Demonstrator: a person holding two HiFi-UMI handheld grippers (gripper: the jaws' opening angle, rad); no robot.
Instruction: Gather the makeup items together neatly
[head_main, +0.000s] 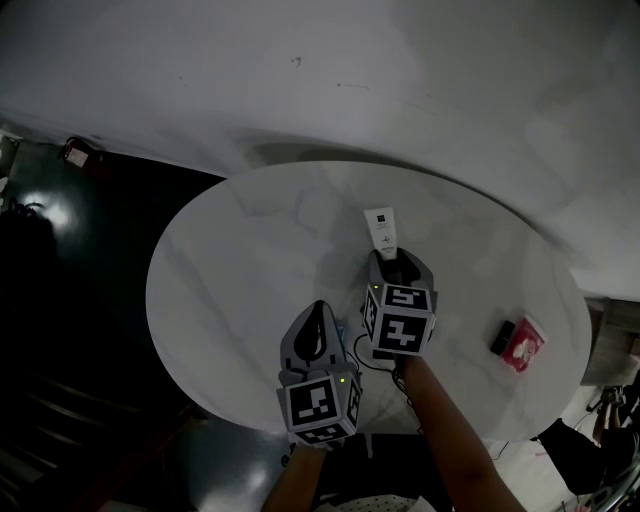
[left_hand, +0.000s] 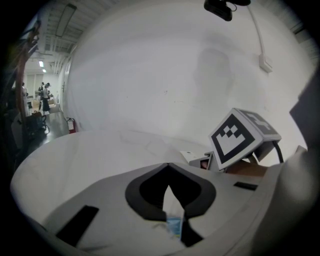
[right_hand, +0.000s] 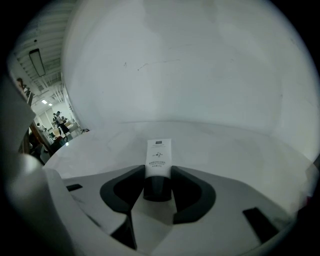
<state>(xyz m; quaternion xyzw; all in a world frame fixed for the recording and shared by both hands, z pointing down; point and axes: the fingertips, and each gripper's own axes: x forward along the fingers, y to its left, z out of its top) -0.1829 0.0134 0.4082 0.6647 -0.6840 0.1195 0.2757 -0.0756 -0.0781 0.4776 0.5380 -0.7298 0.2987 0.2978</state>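
A white makeup tube points away from the person, long axis front to back, dark cap nearest, seemingly resting on the round white desk. The right tool, angled downward, is clamped on that cap. Only the head view shows a red packet far right. The left tool, jaws together, hovers beside the right forearm.

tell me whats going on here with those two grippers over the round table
A person holds a gripper in each hand over a round white table. The right gripper is clamped on a white tube near its dark cap, with the printed end pointing away from the person. The left gripper hangs beside it with its jaws closed together. A red packet and a small black item lie apart near the table's right edge, not yet gathered.
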